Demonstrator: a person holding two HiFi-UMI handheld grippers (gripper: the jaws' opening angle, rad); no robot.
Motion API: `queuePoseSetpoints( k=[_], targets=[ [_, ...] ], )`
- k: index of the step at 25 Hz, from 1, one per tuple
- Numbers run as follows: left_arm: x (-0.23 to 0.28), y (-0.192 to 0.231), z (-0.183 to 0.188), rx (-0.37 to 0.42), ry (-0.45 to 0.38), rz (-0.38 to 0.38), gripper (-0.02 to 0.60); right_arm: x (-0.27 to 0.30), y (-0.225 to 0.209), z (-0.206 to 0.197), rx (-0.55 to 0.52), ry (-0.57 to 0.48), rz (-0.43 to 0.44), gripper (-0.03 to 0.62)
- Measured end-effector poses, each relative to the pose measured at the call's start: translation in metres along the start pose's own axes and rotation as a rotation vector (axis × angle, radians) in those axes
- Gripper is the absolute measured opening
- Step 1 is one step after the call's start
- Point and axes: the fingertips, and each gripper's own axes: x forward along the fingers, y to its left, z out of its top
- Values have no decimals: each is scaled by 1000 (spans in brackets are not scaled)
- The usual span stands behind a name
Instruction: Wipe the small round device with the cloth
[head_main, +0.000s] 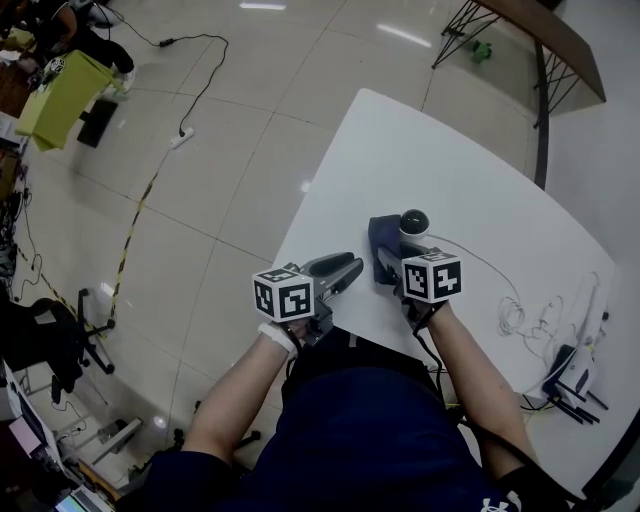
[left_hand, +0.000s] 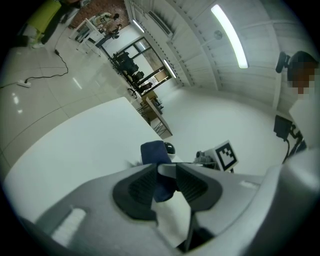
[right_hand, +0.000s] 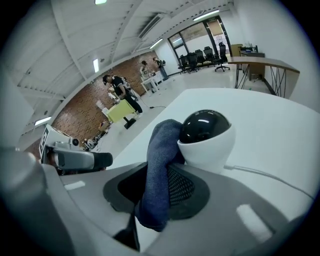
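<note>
Behind the cloth (right_hand: 159, 165), the device (right_hand: 207, 145) half hides.

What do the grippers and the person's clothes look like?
Left gripper and right gripper: grey shells, black ribbed pads, each bearing a white cube with black square markers. Black cable behind the right one. Dark navy shirt.
</note>
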Motion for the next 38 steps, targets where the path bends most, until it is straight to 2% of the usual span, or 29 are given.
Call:
queuePoseSetpoints(
  k=[5,10,15,23,25,27,29,31,33,38],
  targets=[
    [6,-3,-3,3,19,-5,121,-18,-14,-19,-110,41,-70,104],
    [16,-9,-9,16,43,-11,121,-48,-33,-27,-234,22,-136,104],
    [30,-21,-17,79,89,-5,121,-77,-62,-20,-266,-11,-237,104],
    [42,-40,-24,101,106,28,121,-112,-84,-22,-52,-141,-166,104],
    [44,-45,-30,85,110,25,121,-118,-80,-24,62,-189,-86,104],
    [45,-48,-40,48,116,20,121,-116,-71,-31,224,-218,51,106],
    [45,-47,-51,26,132,28,121,-106,-64,-47,377,-188,180,109],
    [46,-46,-64,20,161,49,121,-94,-66,-68,470,-122,235,112],
    [46,-44,-75,18,195,70,120,-85,-75,-88,483,-65,202,118],
    [41,-38,-79,34,226,109,120,-78,-105,-118,391,32,-32,152]
  ],
)
